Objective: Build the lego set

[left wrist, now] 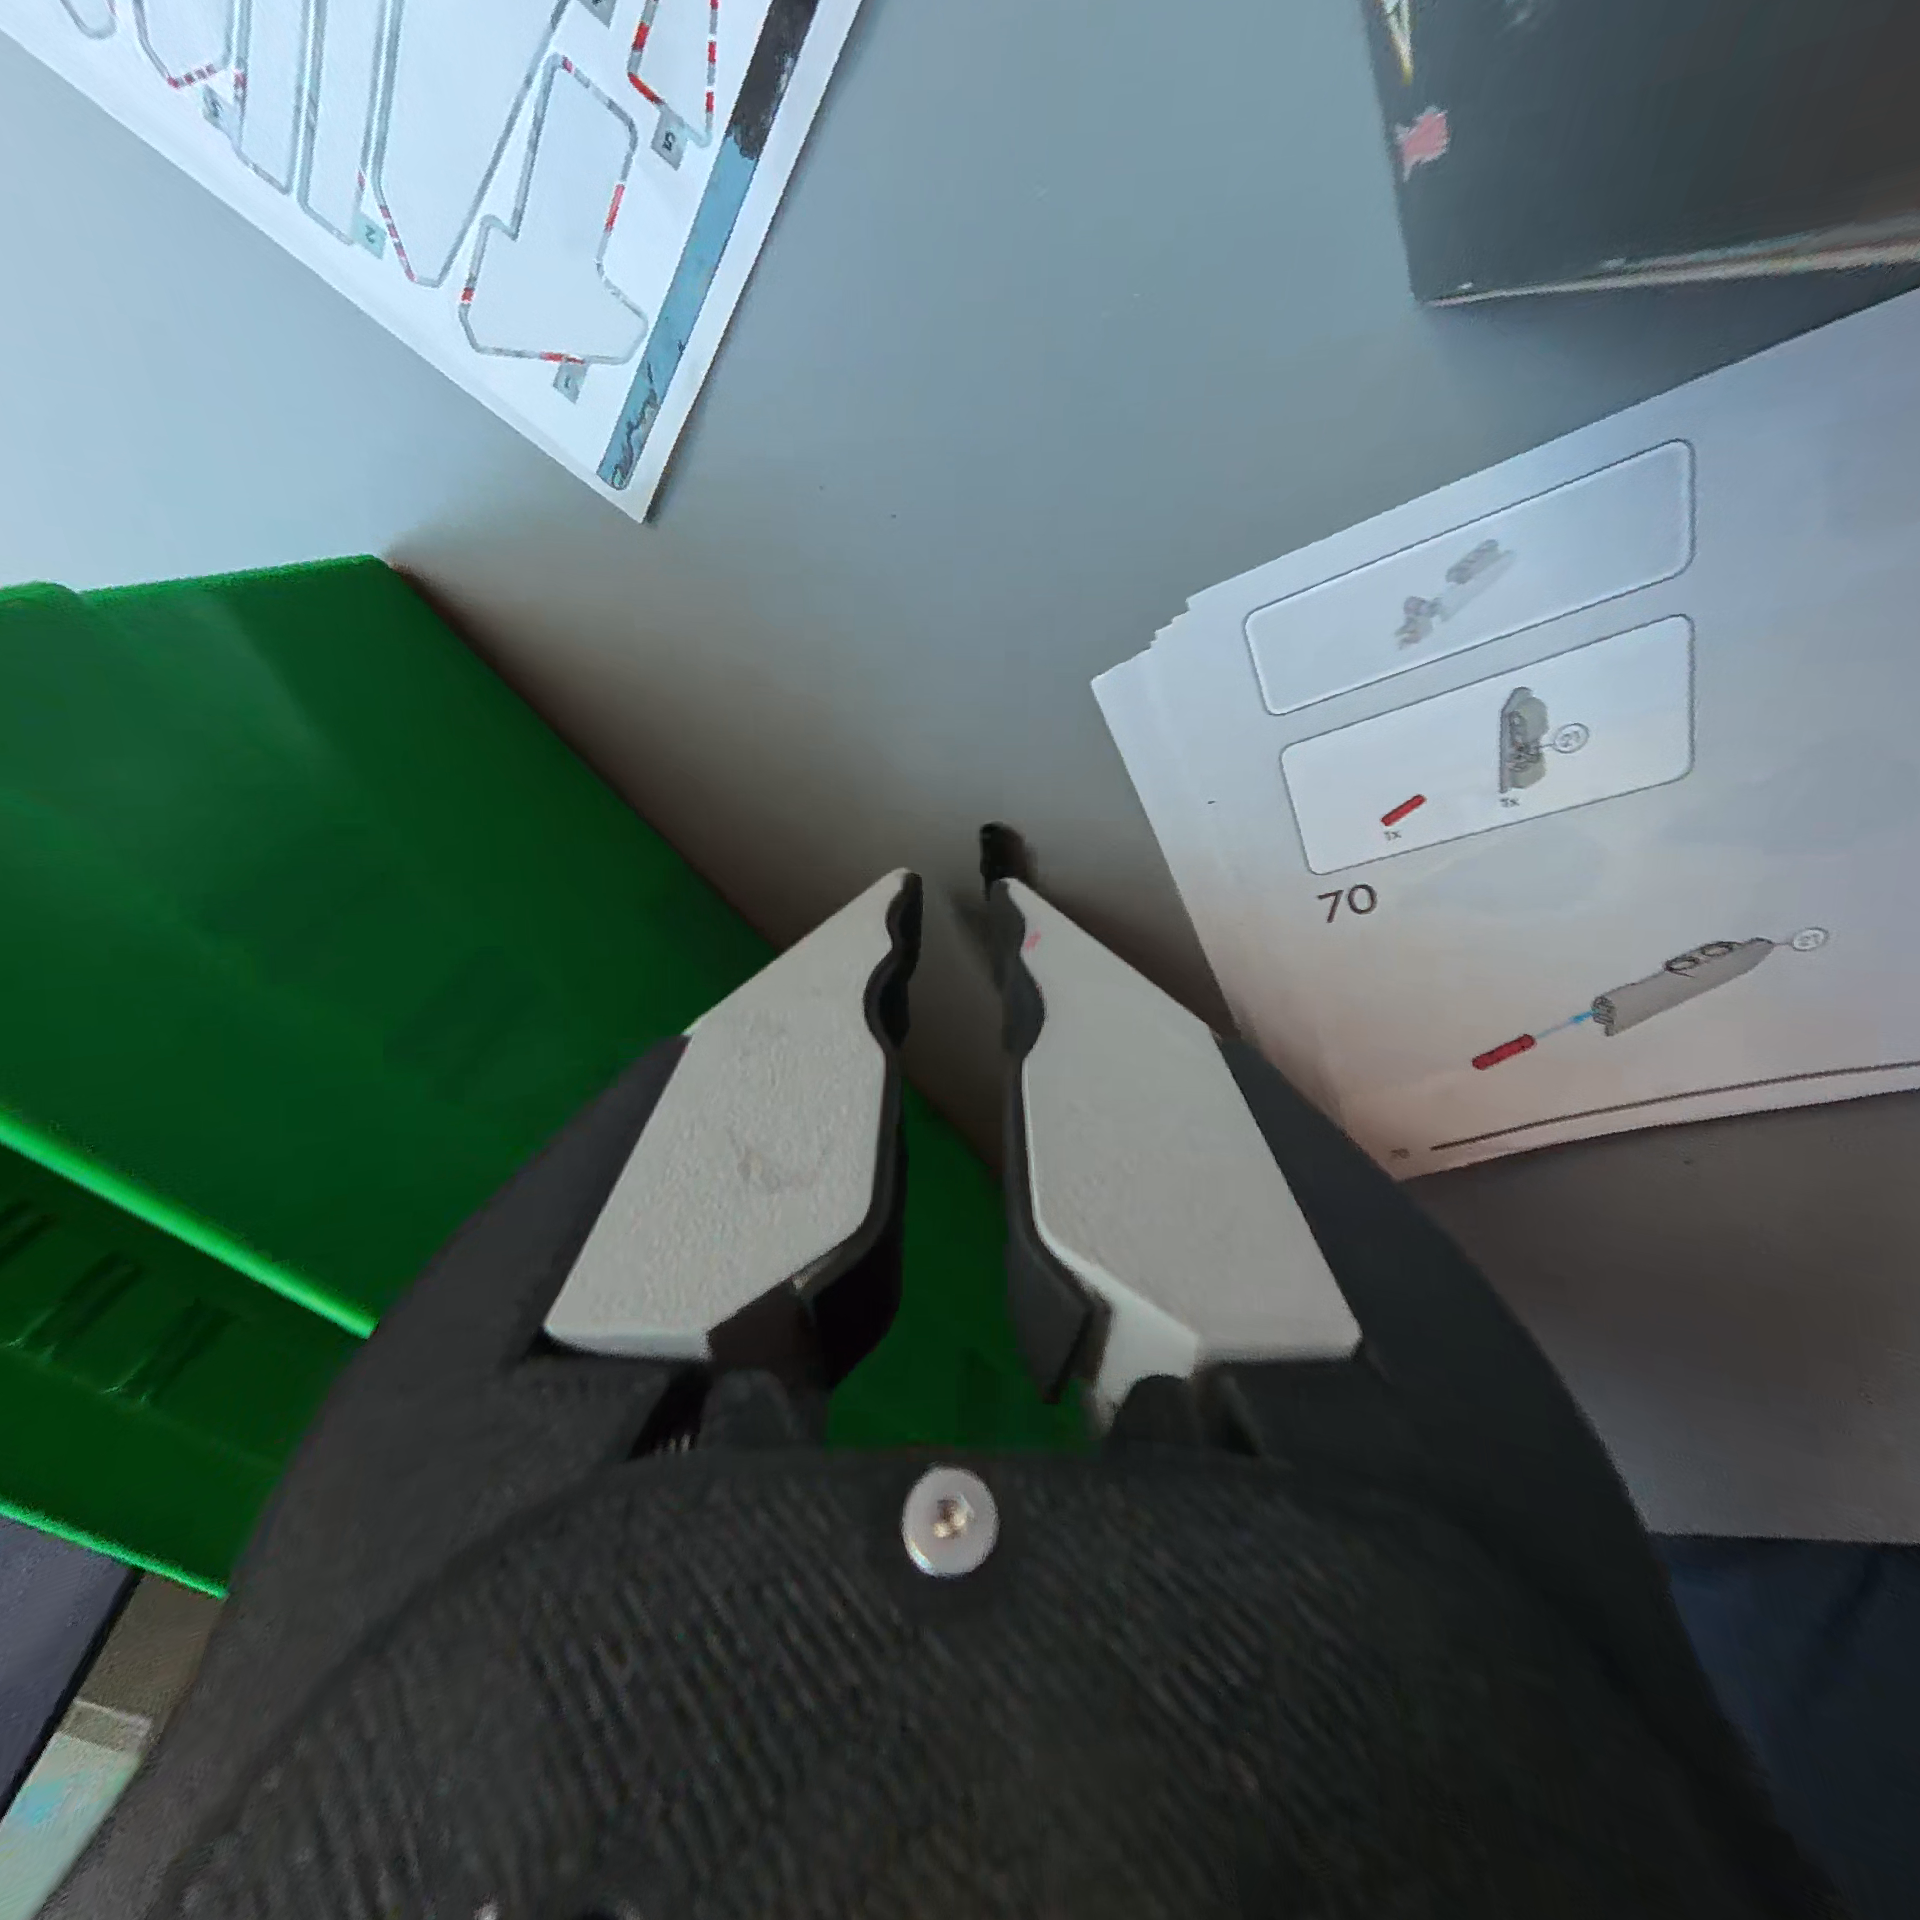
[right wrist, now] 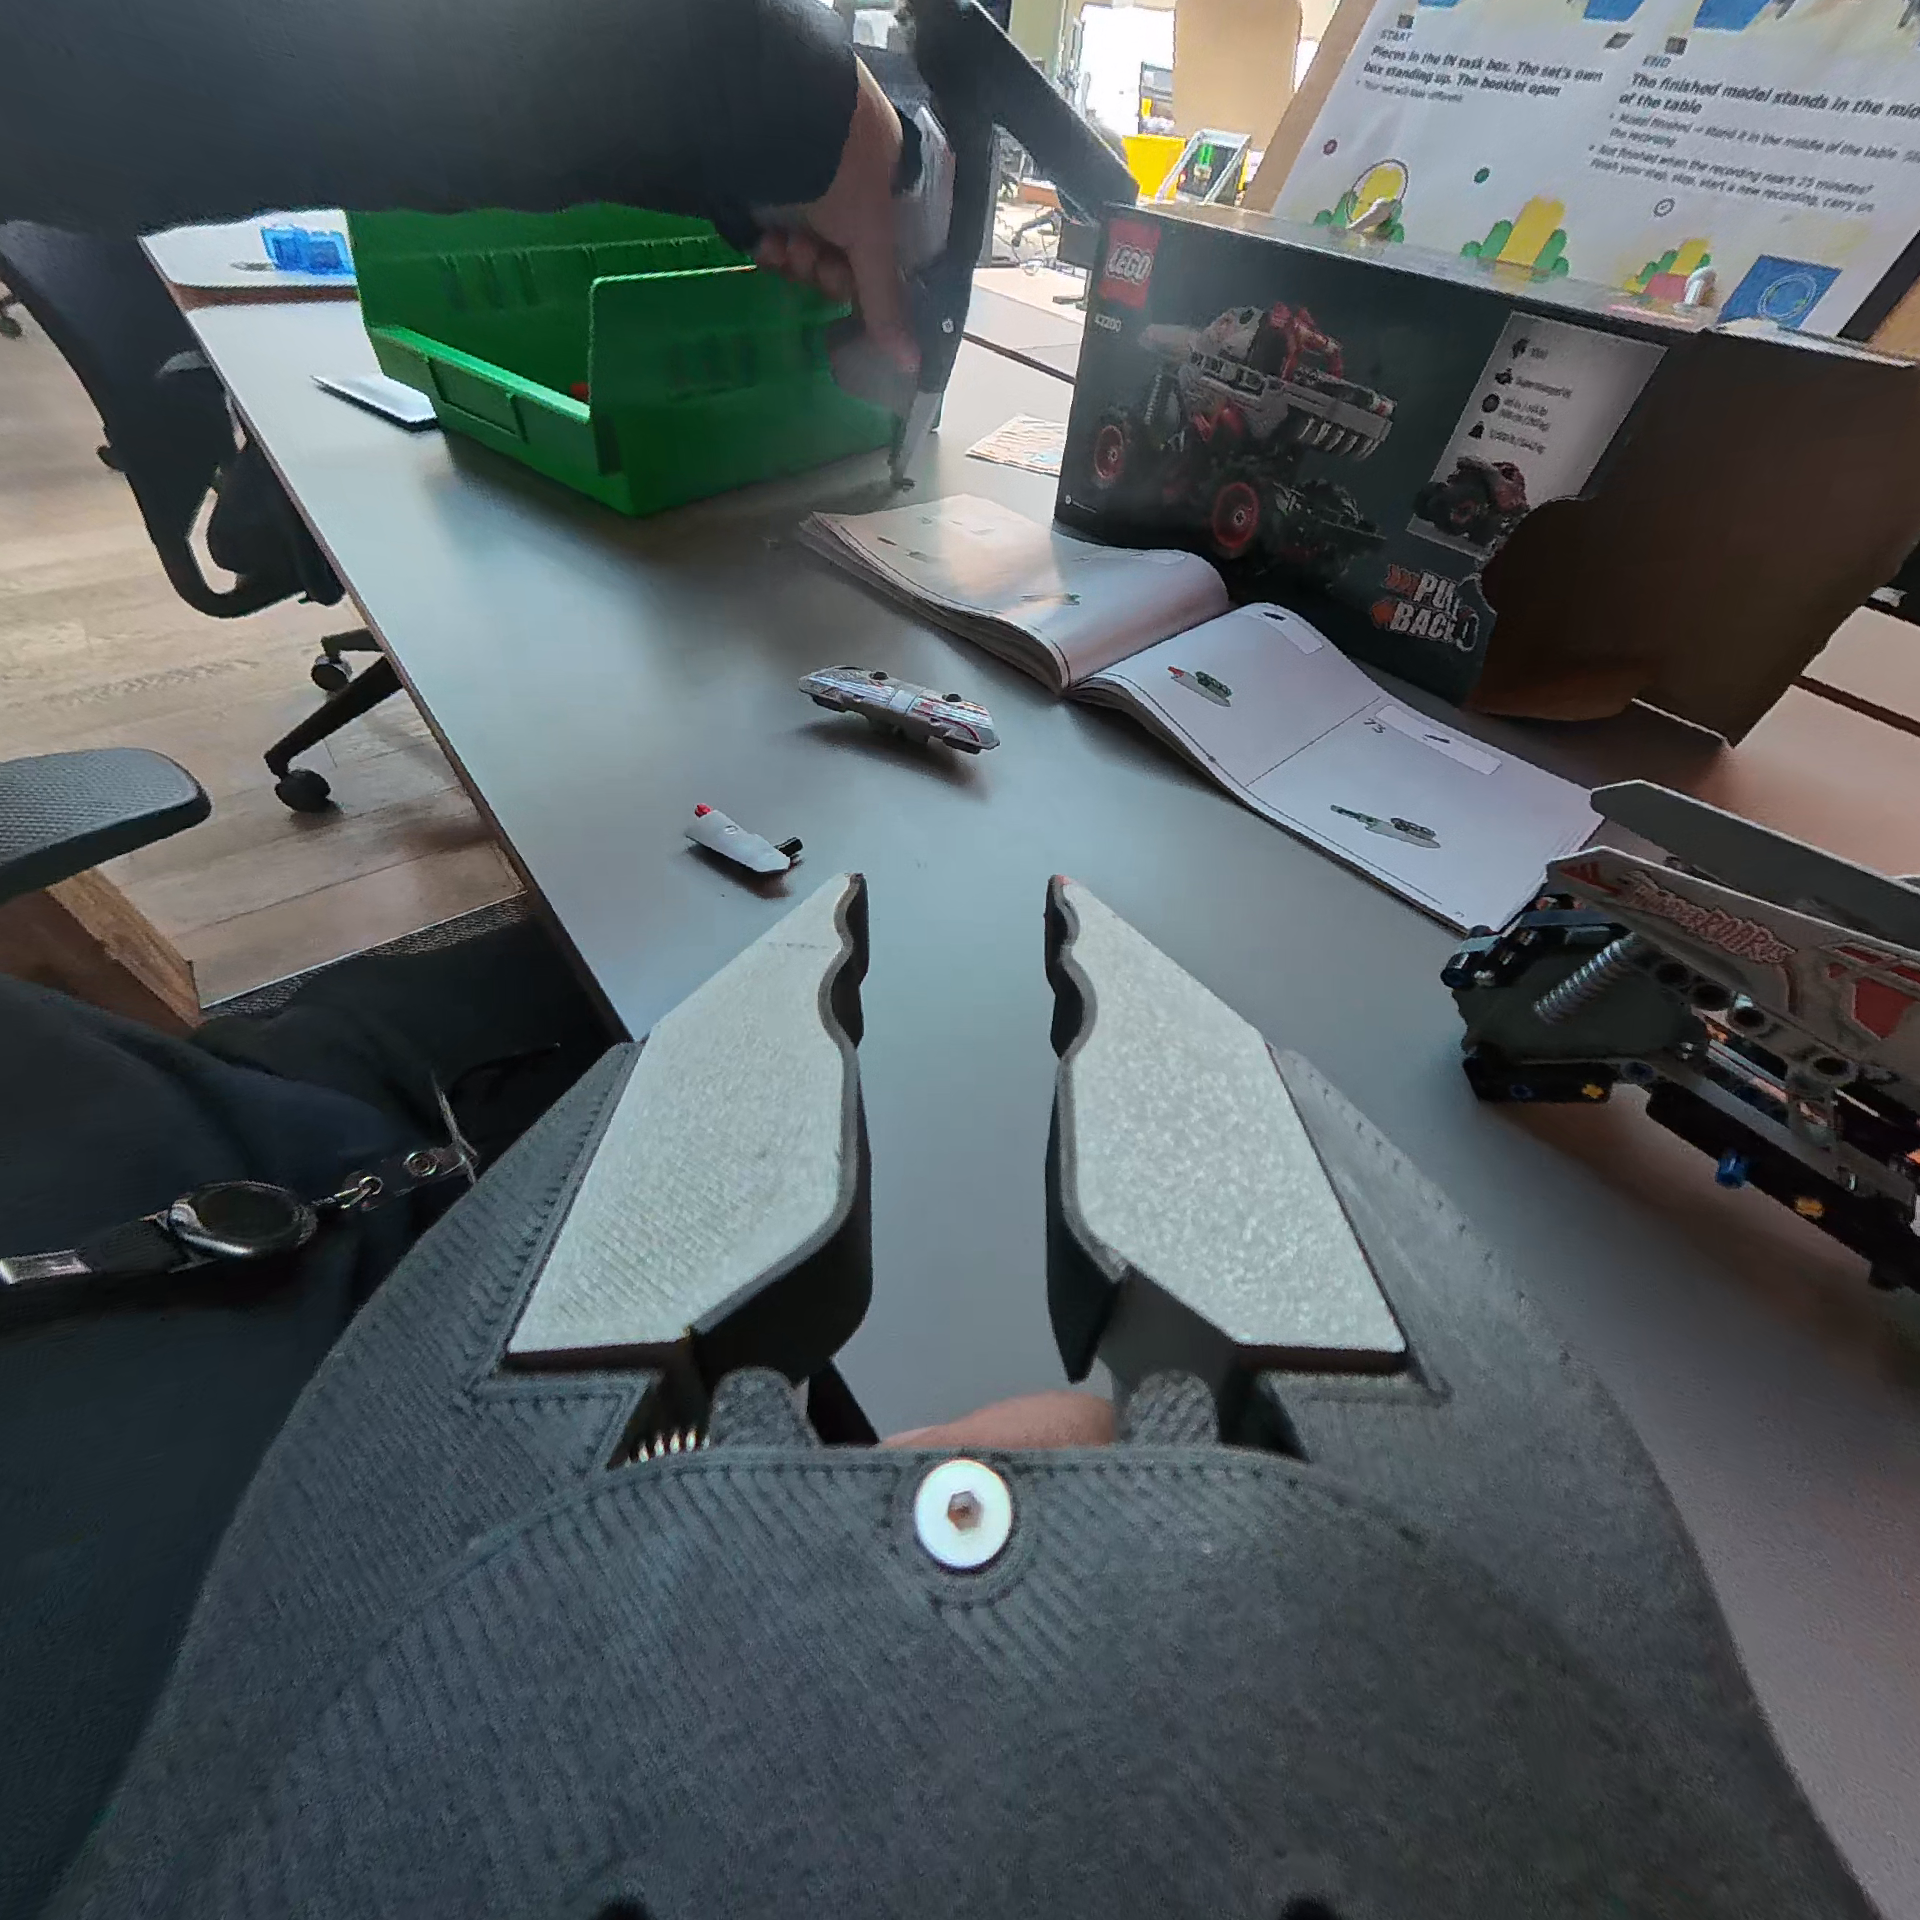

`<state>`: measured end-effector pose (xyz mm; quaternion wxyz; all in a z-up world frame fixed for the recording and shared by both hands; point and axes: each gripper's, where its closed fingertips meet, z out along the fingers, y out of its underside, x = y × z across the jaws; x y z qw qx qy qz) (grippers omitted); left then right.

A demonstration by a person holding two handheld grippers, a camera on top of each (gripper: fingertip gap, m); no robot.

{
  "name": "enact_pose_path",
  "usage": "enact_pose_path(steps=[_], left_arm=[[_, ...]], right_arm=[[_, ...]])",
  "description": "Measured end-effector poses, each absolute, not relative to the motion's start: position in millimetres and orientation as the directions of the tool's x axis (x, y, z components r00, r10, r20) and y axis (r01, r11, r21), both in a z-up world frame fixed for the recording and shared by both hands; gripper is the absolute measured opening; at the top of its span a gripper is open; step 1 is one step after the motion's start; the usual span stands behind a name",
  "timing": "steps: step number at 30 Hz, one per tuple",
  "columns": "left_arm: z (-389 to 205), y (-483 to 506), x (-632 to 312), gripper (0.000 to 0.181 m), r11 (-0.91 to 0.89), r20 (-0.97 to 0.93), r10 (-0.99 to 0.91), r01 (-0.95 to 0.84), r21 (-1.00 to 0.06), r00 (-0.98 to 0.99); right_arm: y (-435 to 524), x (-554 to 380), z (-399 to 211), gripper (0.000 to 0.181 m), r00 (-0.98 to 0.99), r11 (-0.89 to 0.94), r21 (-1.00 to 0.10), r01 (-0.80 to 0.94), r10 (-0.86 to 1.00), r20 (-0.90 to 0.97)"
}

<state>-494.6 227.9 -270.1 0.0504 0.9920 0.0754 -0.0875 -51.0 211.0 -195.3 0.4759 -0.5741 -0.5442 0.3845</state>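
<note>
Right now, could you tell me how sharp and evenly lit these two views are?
Left wrist view: the green bin and sticker sheet are smeared by motion blur. Right wrist view: sharper, with wide-angle bending at the table edge and bright window glare far behind.

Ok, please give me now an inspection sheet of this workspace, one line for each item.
Surface: grey table, no spill seen.
Job's things: green bin; open booklet; box standing behind it; half-built model at the right; grey sub-assembly; white part; black pin.
Clutter: sticker sheet near the bin.
Grippers: left gripper narrowly open, tips by the pin, contact unclear; right gripper open, empty.
Cables: nothing seen.
Surroundings: office chairs, wood floor, poster behind the box.
</note>
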Motion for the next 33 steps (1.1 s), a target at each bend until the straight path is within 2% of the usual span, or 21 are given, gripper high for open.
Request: enact_pose_path(steps=[1,3,5,9,13,18,26,30,33], left_arm=[[-271,226,-494,0.009,-0.981,-0.185,0.151,0.171,0.095,0.971],[-272,223,-494,0.005,-0.976,-0.197,0.166,0.189,0.109,0.966],[-272,223,-495,0.013,-0.975,-0.224,0.172,0.198,0.103,0.959],[-269,231,-490,0.008,-0.978,-0.211,0.192,0.204,0.039,0.958],[-271,235,-484,0.014,-0.970,-0.161,0.242,0.245,-0.002,0.957],[-274,231,-484,0.016,-0.973,-0.188,0.220,0.229,0.032,0.957],[-275,231,-481,0.010,-0.987,-0.188,0.143,0.155,0.053,0.972],[-276,228,-473,0.000,-0.992,-0.159,0.085,0.098,0.077,0.984],[-276,227,-470,0.002,-0.994,-0.159,0.062,0.075,0.080,0.985]], right_arm=[[210,-51,-195,0.031,0.110,0.045,-0.966,0.256,0.991,0.075],[208,-50,-193,0.031,0.105,0.049,-0.967,0.250,0.991,0.077],[206,-50,-191,0.031,0.102,0.057,-0.968,0.246,0.991,0.084],[201,-49,-188,0.030,0.094,0.074,-0.968,0.239,0.991,0.099],[199,-49,-188,0.030,0.092,0.085,-0.967,0.241,0.990,0.110],[198,-48,-186,0.030,0.090,0.091,-0.968,0.235,0.989,0.115],[198,-48,-188,0.030,0.086,0.091,-0.967,0.240,0.990,0.114],[197,-48,-189,0.030,0.083,0.095,-0.965,0.244,0.989,0.119],[197,-49,-190,0.030,0.080,0.092,-0.965,0.247,0.990,0.114]])
